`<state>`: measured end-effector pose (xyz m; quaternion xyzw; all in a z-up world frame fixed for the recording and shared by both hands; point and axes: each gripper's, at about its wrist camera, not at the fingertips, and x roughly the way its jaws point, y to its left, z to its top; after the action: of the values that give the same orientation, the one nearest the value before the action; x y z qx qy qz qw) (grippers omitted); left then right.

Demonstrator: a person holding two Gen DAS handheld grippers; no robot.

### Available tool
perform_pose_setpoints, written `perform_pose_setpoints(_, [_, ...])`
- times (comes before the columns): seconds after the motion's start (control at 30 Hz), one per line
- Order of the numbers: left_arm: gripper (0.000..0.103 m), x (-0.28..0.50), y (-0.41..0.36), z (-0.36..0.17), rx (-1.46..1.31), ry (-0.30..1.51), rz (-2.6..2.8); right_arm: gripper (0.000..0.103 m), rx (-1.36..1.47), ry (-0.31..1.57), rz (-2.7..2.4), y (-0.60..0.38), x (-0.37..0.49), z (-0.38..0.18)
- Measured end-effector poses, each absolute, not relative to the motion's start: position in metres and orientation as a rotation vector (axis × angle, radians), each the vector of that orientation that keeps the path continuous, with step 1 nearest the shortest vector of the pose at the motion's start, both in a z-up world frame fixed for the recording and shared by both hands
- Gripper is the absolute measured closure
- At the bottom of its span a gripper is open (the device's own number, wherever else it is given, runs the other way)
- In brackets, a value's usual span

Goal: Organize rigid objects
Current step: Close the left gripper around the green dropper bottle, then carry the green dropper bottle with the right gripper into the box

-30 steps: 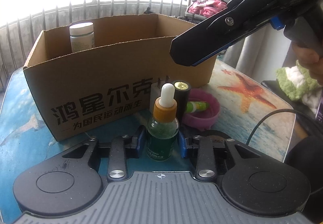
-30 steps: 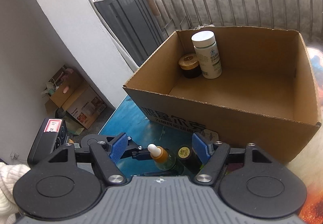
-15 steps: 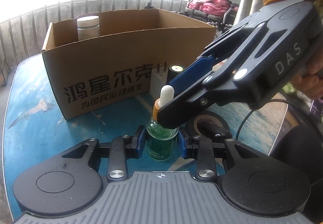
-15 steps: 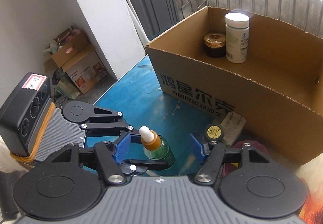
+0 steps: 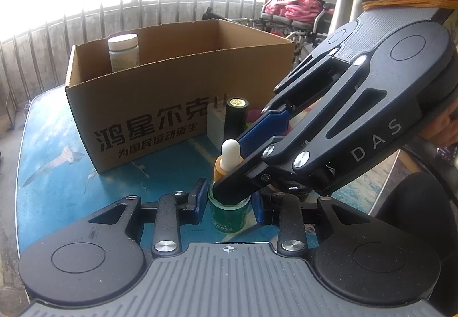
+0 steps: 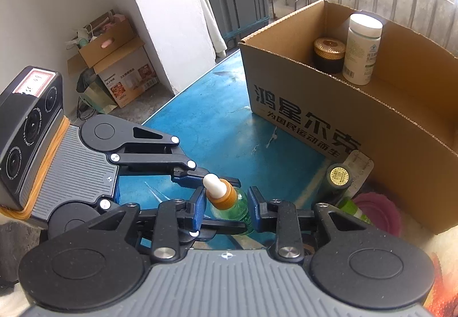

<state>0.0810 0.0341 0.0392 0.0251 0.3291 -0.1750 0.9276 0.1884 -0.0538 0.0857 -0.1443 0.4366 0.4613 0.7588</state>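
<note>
A green dropper bottle [image 5: 228, 211] with an orange collar and white bulb stands on the blue table. My left gripper [image 5: 229, 199] is shut on its body. My right gripper [image 6: 226, 208] has come in from the right, and its blue pads sit on either side of the same bottle [image 6: 229, 204] just below the collar, close to it or touching. An open cardboard box [image 5: 177, 93] stands behind, holding a white pill bottle [image 6: 362, 49] and a dark jar with a gold lid [image 6: 329, 55].
In front of the box stand a black tube with a gold cap [image 5: 236, 119], a white plug adapter [image 5: 215, 125] and a pink bowl [image 6: 377, 212] with a small green-capped tube [image 6: 350, 208]. A tape roll lies under the right gripper.
My right gripper has come down from above the box to the dropper bottle and narrowed around it. My left gripper has pulled back from the box, still holding the bottle.
</note>
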Motion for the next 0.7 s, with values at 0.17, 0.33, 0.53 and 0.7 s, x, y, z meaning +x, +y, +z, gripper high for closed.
perform_pose_setpoints(0.17, [0.072,0.077,0.024,0.047,0.122,0.66,-0.358,0.08,-0.308,0.898,0.998,-0.059,0.182,0.093])
perform_pose_setpoints(0.33, [0.072,0.074,0.02,0.056,0.138,0.654,-0.368,0.081,-0.265,0.868,0.999,-0.069,0.179,0.098])
perform_pose_setpoints(0.53, [0.072,0.083,0.015,0.085,0.168,0.608,-0.379,0.081,-0.248,0.804,1.0,-0.081,0.185,0.13])
perform_pose_setpoints(0.7, [0.072,0.119,0.014,0.118,0.193,0.576,-0.393,0.081,-0.243,0.778,0.977,-0.083,0.215,0.164])
